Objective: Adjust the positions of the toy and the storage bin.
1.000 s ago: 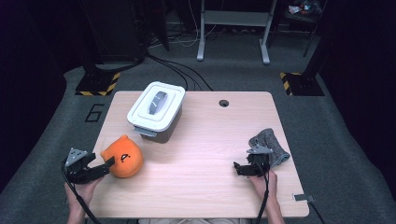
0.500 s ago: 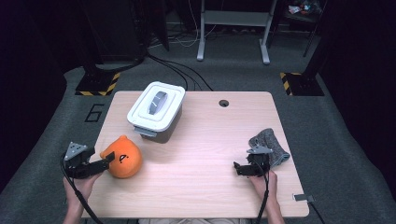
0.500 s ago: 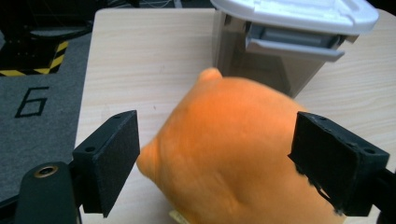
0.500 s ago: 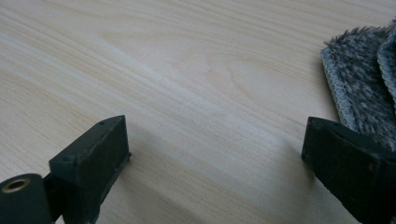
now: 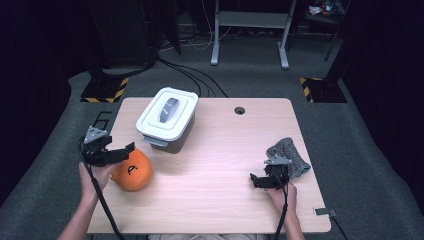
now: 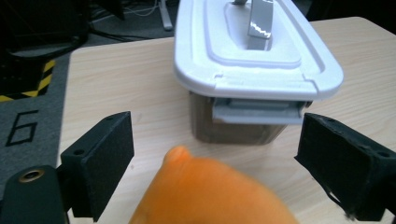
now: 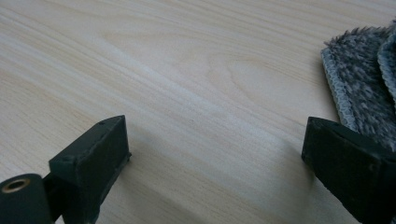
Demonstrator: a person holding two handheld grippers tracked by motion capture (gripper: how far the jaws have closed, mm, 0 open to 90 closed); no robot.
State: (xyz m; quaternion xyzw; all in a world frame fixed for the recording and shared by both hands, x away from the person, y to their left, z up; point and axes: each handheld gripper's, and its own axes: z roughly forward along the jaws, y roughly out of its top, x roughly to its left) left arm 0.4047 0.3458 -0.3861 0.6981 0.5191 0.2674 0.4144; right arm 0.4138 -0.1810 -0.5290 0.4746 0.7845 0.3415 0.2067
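Orange ball (image 5: 131, 171) rests on the wooden table (image 5: 220, 150), just in front of the lidded white bin (image 5: 167, 119). Left gripper (image 5: 120, 152) hovers over the ball's bin-side top, jaws spread and just been opening, ball between them but untouched by the pads: probably a release. Bin lid is latched, so the ball cannot go in yet. Right gripper (image 5: 256, 181), well right of the bin, jaws spread on nothing, beside the grey cloth (image 5: 292, 157)
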